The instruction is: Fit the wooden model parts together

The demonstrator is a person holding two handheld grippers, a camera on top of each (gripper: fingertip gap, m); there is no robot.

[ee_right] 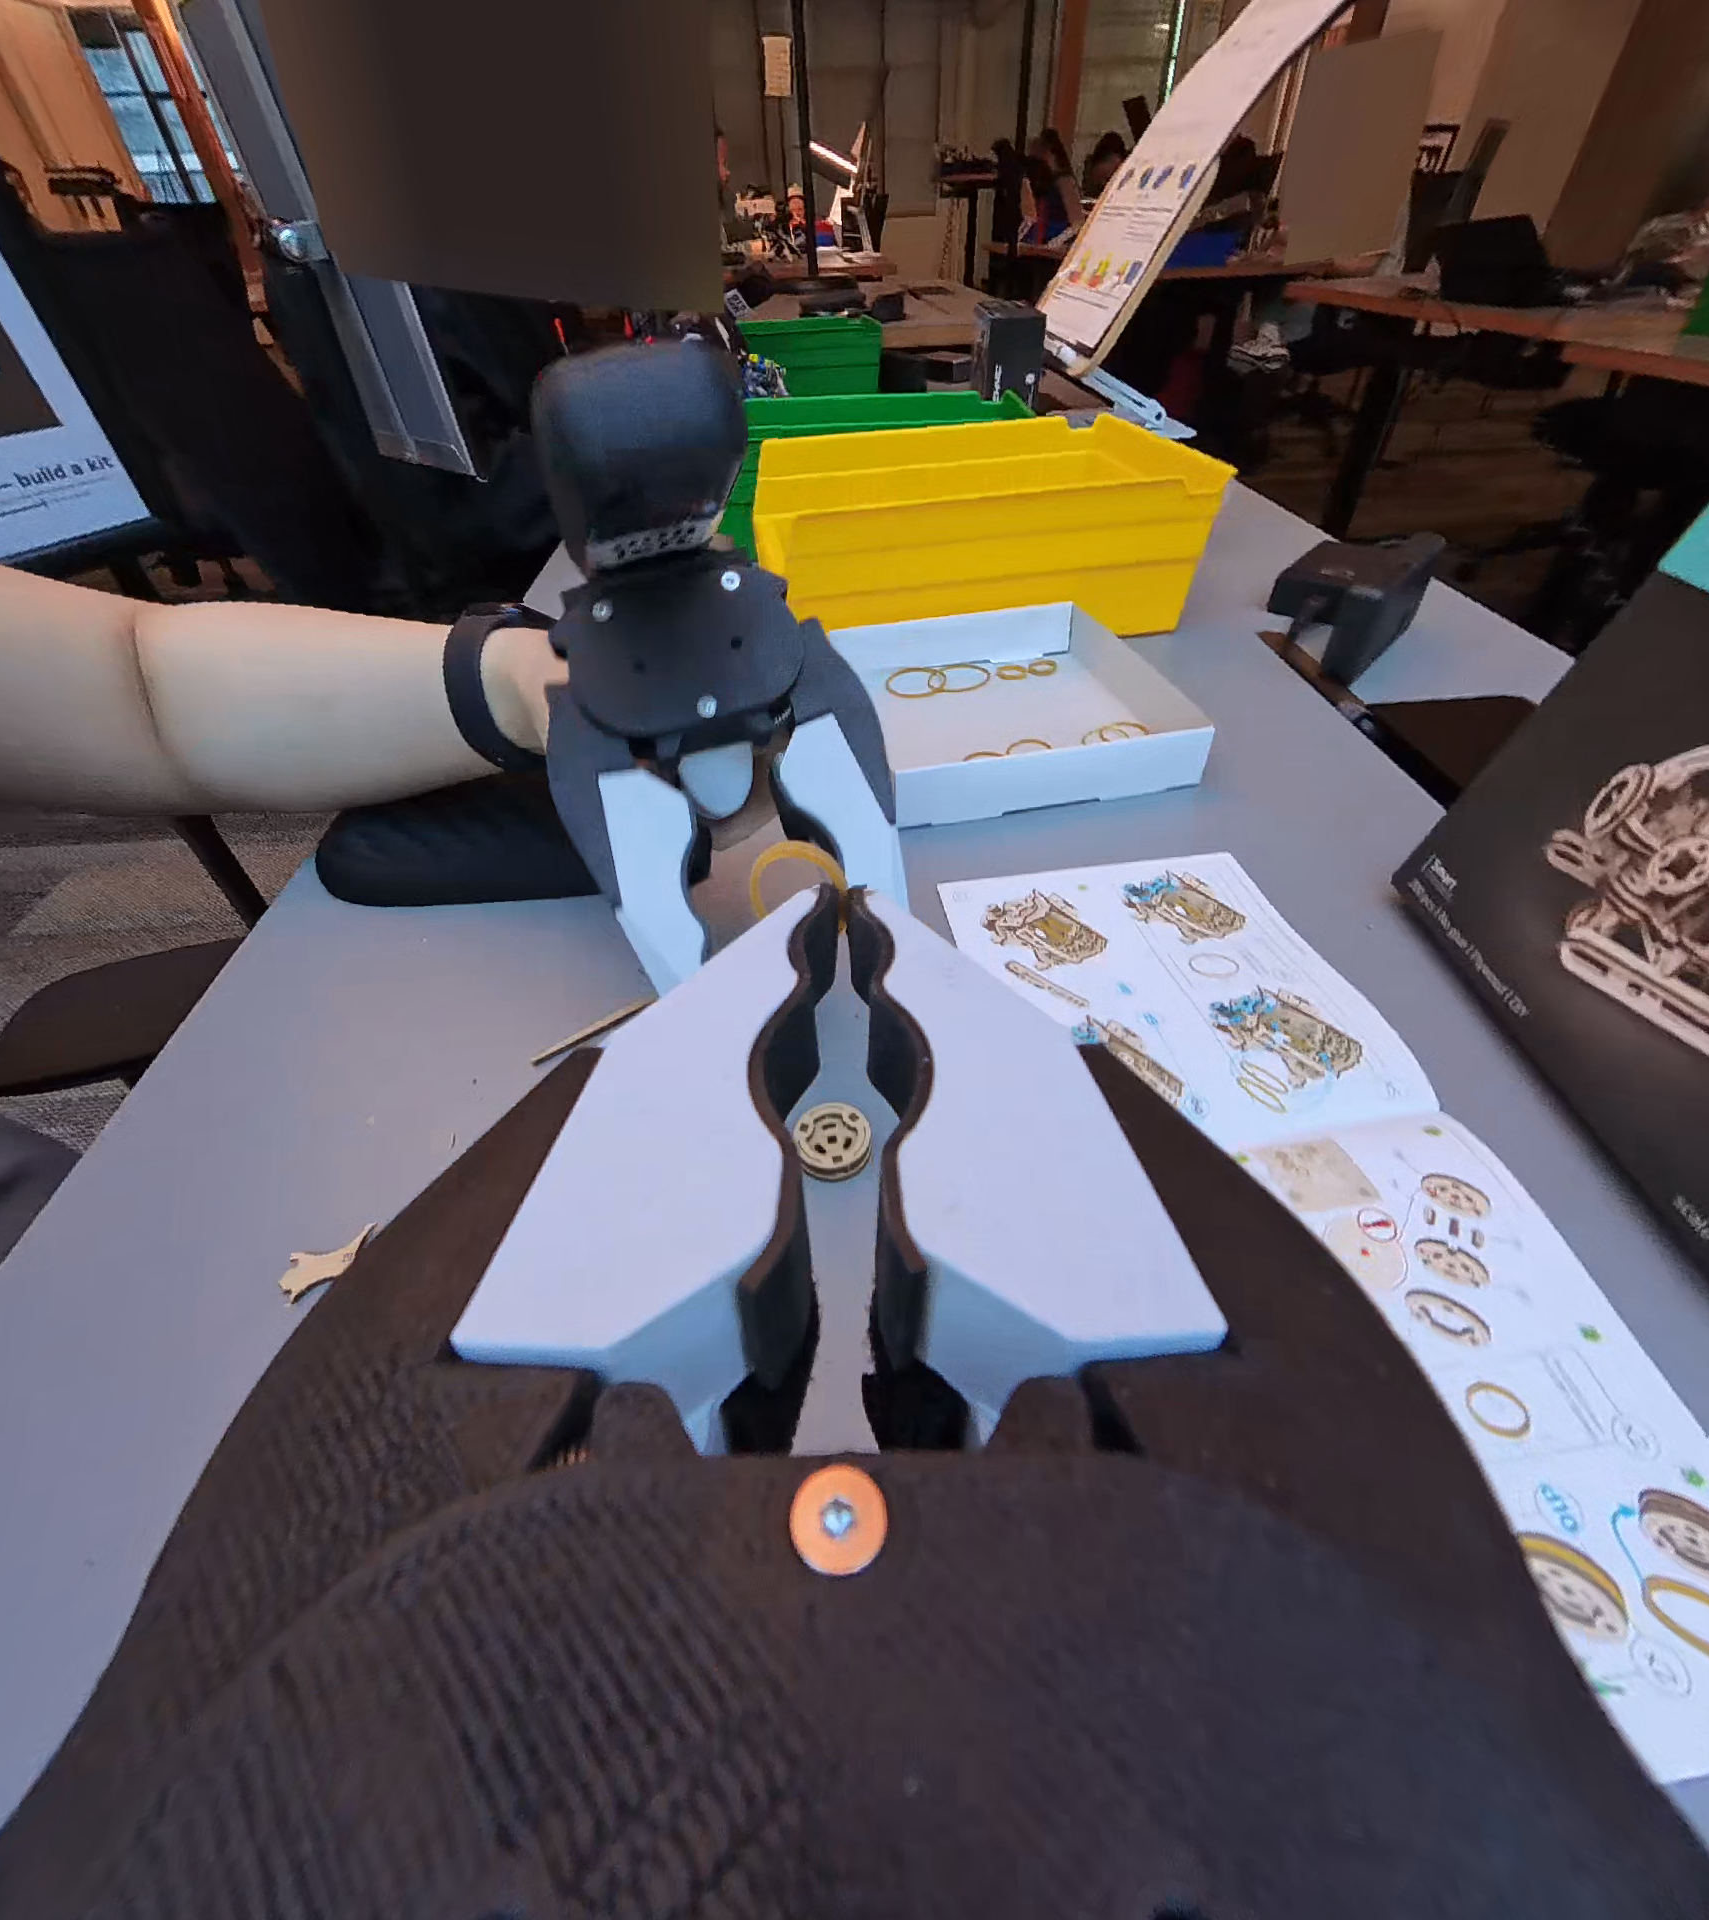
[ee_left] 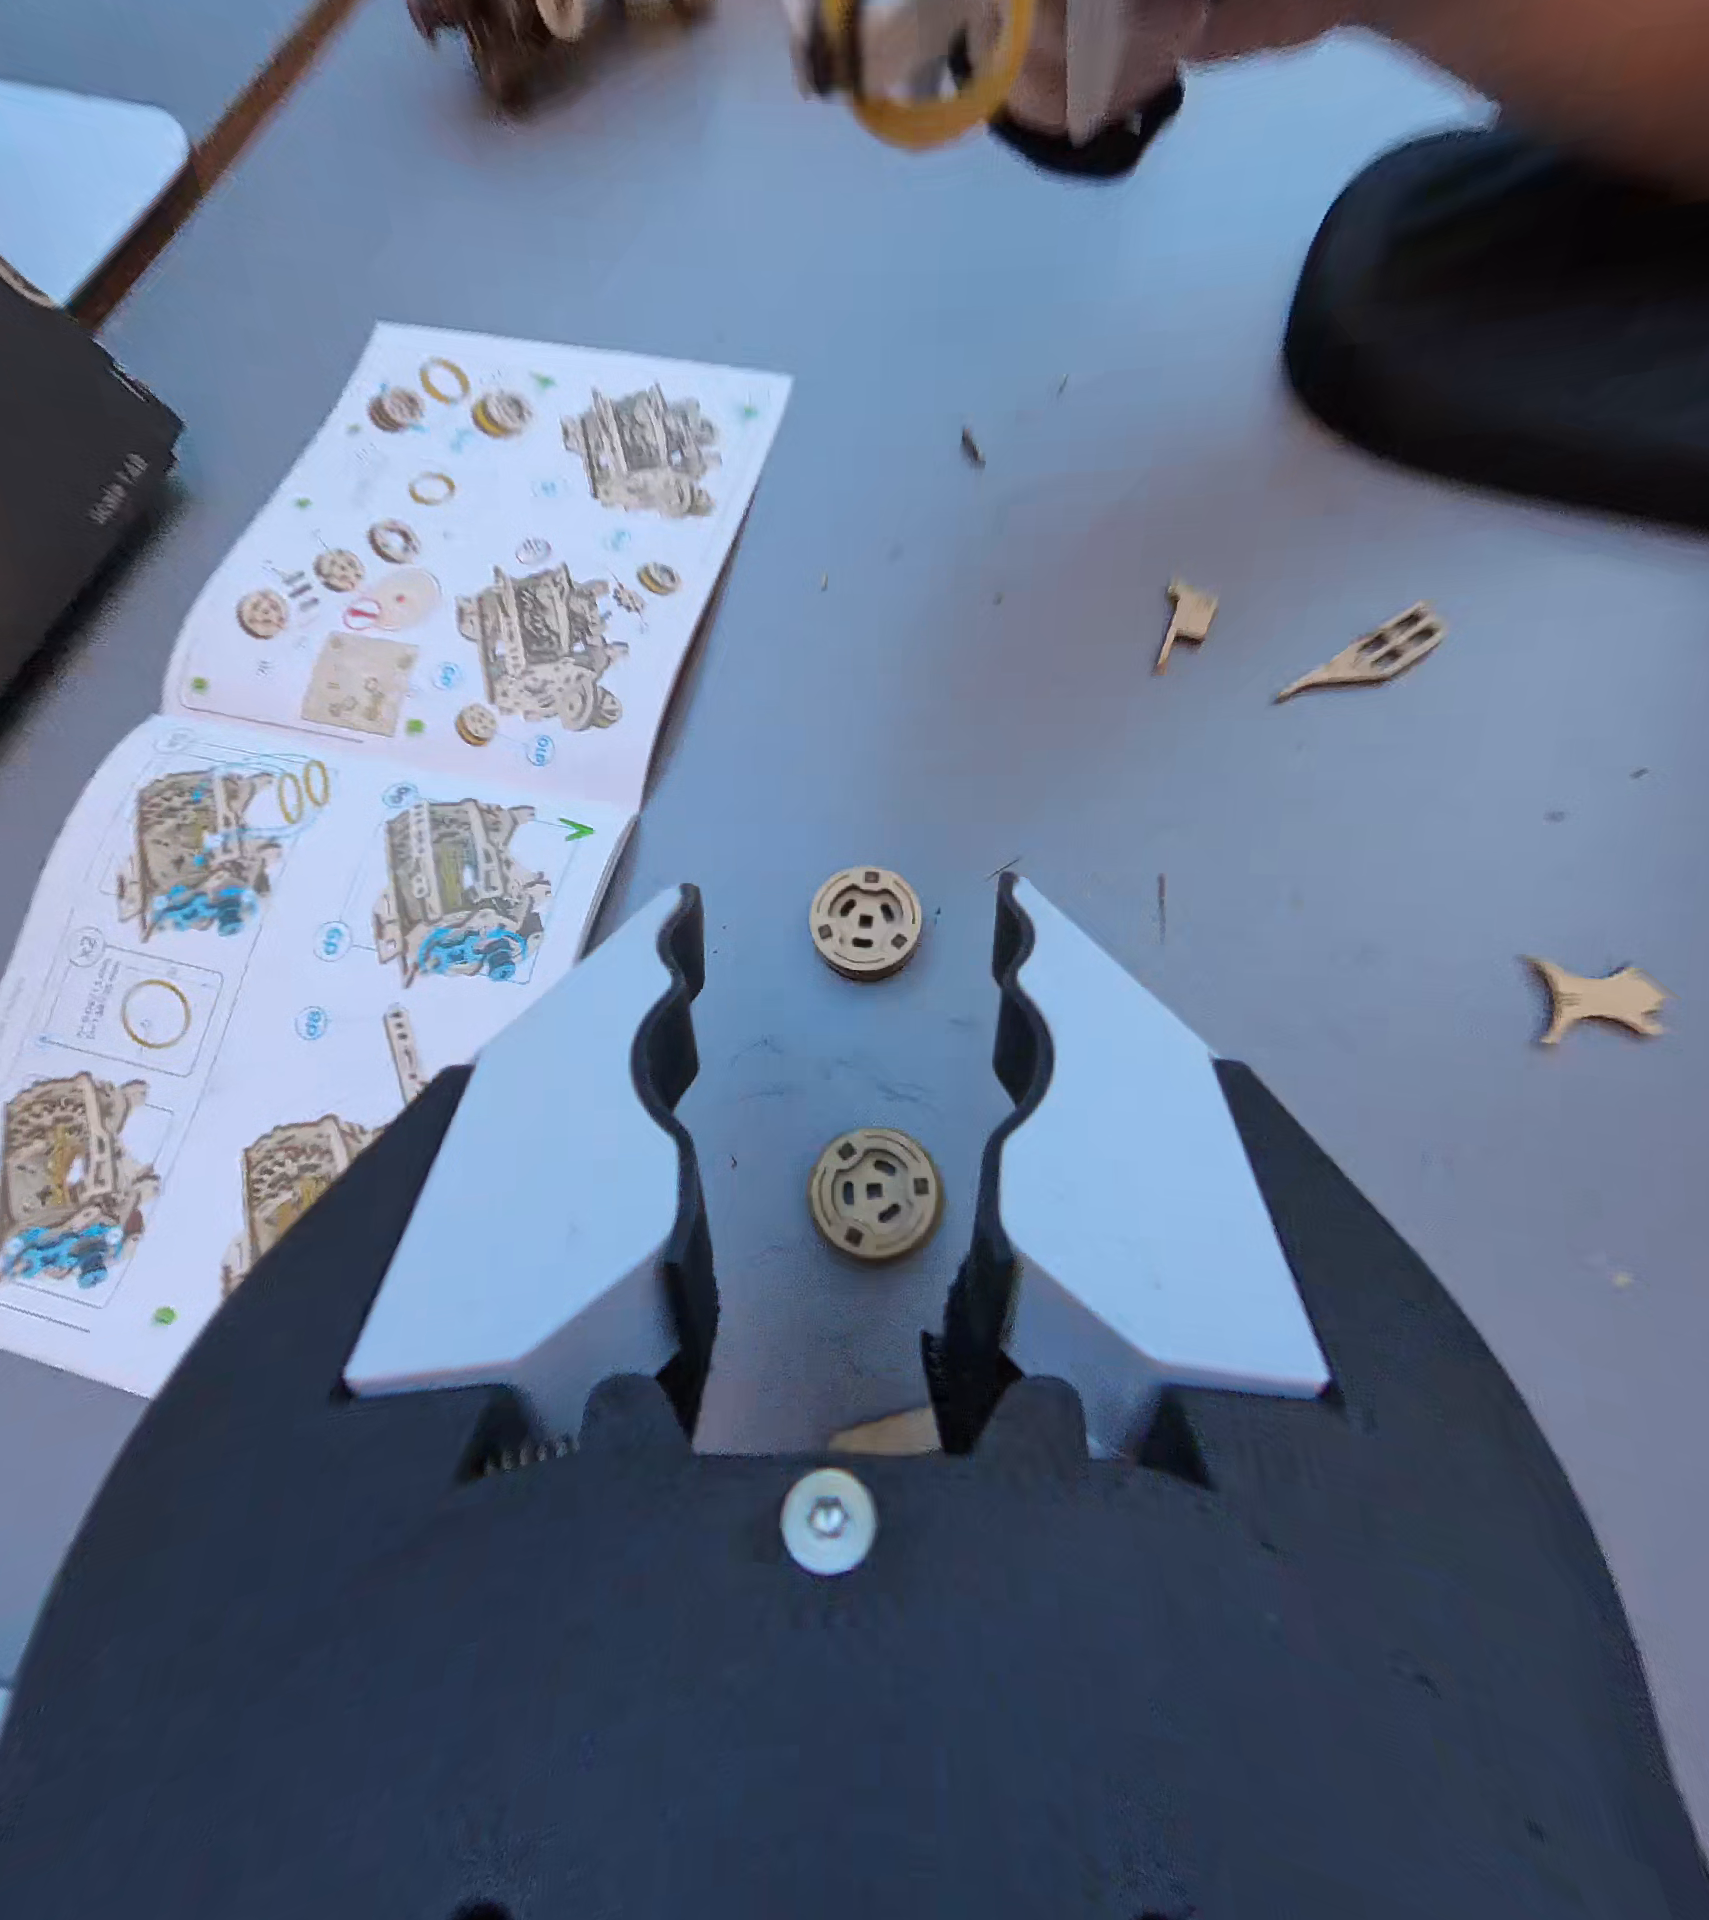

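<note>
Wooden wheel (ee_left: 875, 1194) loose between parted left gripper (ee_left: 850, 914) jaws.

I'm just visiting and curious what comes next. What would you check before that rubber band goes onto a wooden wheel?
1. Rubber band pinched at the right gripper tips: ok.
2. Left gripper open, ready to grab: ok.
3. Near wooden wheel and far wooden wheel lying flat and apart: ok.
4. A wheel held steady: not ok, both lie loose on the table.
5. Band size suits the wheel: cannot tell.
</note>
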